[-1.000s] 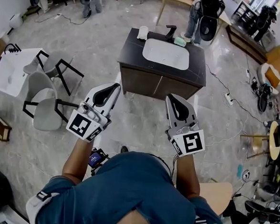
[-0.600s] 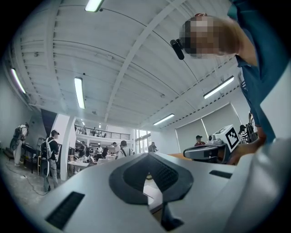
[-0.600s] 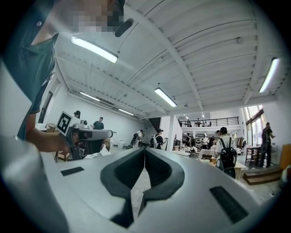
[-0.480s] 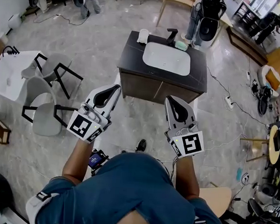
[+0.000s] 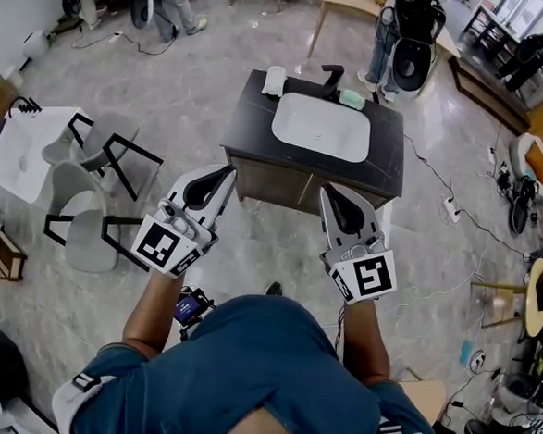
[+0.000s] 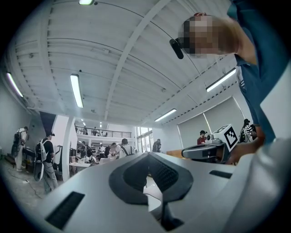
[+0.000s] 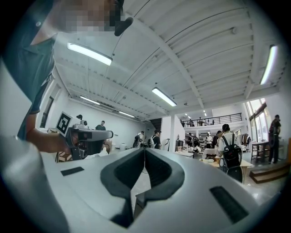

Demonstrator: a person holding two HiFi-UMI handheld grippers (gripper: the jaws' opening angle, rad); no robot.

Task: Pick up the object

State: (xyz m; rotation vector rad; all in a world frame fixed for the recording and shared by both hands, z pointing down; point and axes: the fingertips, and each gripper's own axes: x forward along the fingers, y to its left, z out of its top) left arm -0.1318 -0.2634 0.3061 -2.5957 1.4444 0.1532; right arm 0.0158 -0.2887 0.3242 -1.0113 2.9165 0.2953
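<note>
Both my tools are empty. The left tongs are clenched, their black ribbed pads pressed together inside the smooth grey shell with nothing between them. The right tongs are clenched the same way, the dark pads meeting along one seam. Each carries its cube with a square black-and-white marker near my hand.

Ahead of the tips stands a vanity cabinet with brown wood-look fronts under a dark, matte stone tabletop. Sunk into it is a glossy white basin, a rounded rectangle whose bowl looks bare. A black angular tap stands at its back edge. A small white cylinder sits at the back left corner and a pale green lump just right of the tap. I cannot tell which one is the object to pick up; both are well apart from the tongs.

The floor is polished grey stone-pattern tile. To the left are moulded grey chairs on black frames.
</note>
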